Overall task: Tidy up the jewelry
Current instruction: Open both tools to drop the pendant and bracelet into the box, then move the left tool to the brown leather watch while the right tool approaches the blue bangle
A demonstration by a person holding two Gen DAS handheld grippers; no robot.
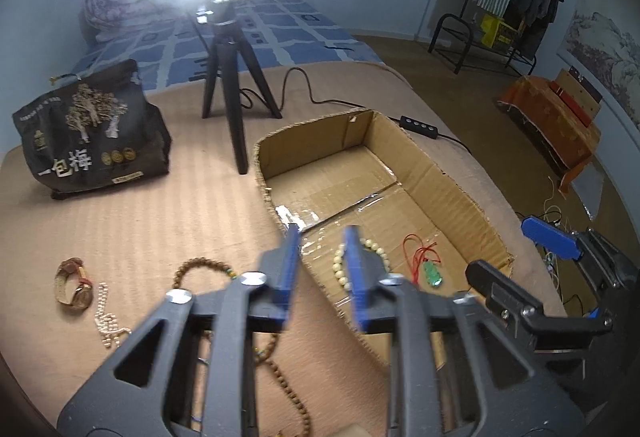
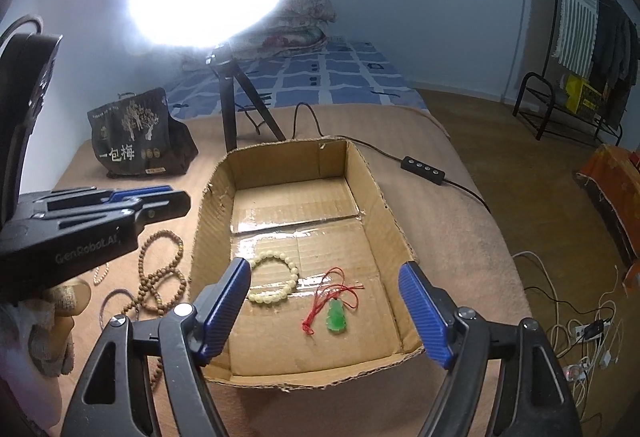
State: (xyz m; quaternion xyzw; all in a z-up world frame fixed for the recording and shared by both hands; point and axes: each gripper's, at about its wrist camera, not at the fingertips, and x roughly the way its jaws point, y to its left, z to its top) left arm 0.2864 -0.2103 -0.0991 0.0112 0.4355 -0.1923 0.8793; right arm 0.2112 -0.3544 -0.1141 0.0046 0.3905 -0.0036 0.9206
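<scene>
An open cardboard box (image 2: 372, 193) (image 1: 452, 181) sits on the tan bed cover. In it lie a cream bead bracelet (image 2: 276, 281) (image 1: 340, 265) and a green pendant on a red cord (image 2: 337, 319) (image 1: 432, 273). Left of the box lie a brown bead necklace (image 2: 160, 277) (image 1: 200, 265), a watch (image 1: 74, 287) and a pale pearl strand (image 1: 106, 317). My left gripper (image 1: 320, 233) is open and empty above the box's left wall. My right gripper (image 2: 324, 273) is wide open and empty over the box's near end.
A ring light on a black tripod (image 1: 232, 77) (image 2: 236, 101) stands behind the box, its cable and switch (image 2: 424, 165) running right. A dark printed bag (image 1: 92, 129) (image 2: 140, 133) sits at back left. Cables (image 2: 576, 321) lie on the floor right of the bed.
</scene>
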